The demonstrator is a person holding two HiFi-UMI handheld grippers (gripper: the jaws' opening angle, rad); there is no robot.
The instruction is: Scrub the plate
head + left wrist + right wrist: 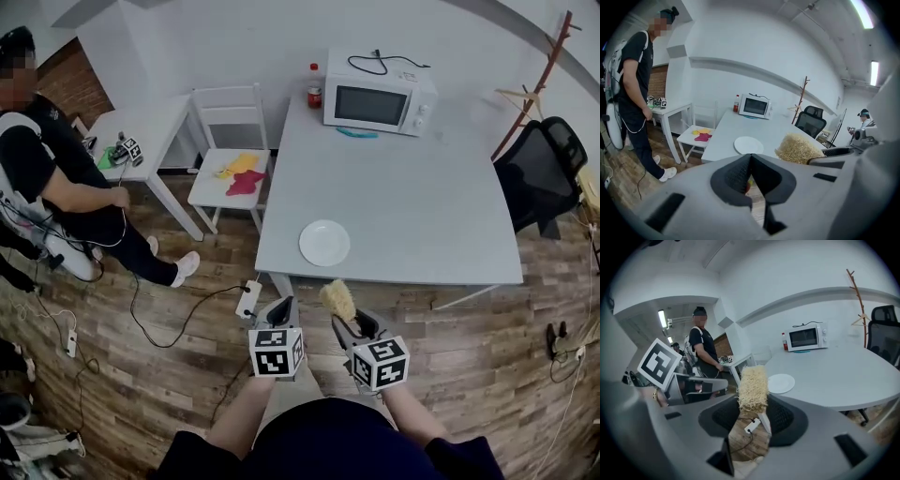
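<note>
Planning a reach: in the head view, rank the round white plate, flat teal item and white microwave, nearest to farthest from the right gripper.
1. Round white plate, near side of table.
2. Flat teal item, farther back, mid-table.
3. White microwave, just behind it, far end.

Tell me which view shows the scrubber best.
The right gripper view: the fibrous scrubber stands centred and large, clamped in the right gripper. The head view shows it small; the left gripper view shows only its upper part, at the right.
</note>
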